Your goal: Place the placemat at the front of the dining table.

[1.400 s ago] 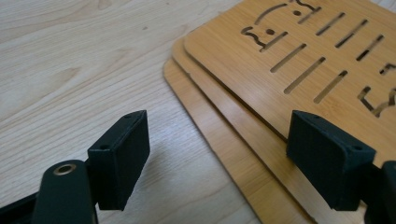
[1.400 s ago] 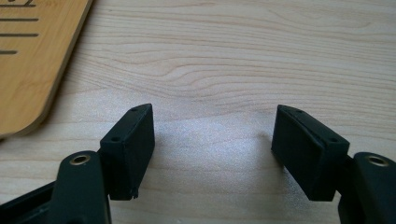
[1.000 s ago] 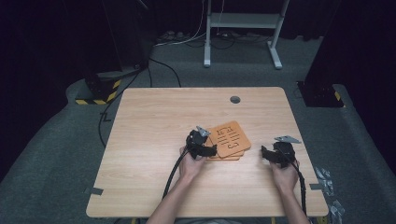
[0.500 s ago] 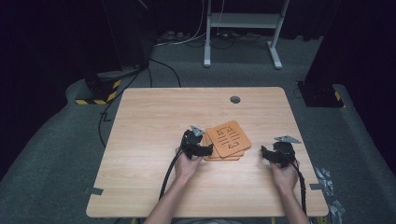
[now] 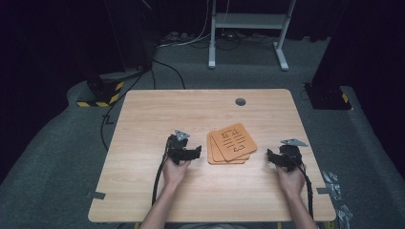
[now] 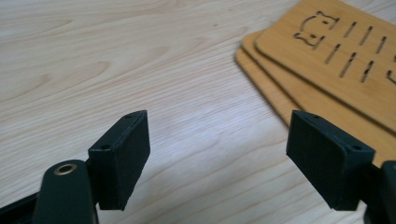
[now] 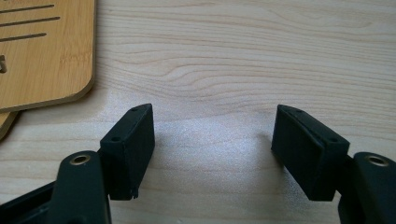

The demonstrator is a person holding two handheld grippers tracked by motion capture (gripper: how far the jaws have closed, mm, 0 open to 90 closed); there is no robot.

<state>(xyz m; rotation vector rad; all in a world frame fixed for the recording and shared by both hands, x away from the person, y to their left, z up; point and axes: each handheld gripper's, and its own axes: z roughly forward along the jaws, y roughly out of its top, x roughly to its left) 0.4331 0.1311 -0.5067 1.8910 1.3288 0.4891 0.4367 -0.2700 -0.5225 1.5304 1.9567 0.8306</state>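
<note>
A small stack of three orange-brown wooden boards (image 5: 231,144) lies fanned near the middle of the table; the top one has cut slots and a cat-shaped cutout (image 6: 315,27). My left gripper (image 5: 197,152) rests on the table just left of the stack, open, with bare wood between its pads (image 6: 122,156). My right gripper (image 5: 269,156) sits right of the stack, open and holding nothing. In the right gripper view the stack's corner (image 7: 44,51) lies at the upper left, clear of the gripper (image 7: 212,147).
The light wooden table (image 5: 157,119) has a round grey grommet (image 5: 240,101) near its far edge. A cable trails from each gripper toward the near edge. Beyond the table are grey floor, a metal stand (image 5: 248,33) and black-yellow striped equipment (image 5: 100,90).
My left gripper has drawn back to the left, off the stack's edge, and now rests apart from the boards. The right gripper has stayed in place.
</note>
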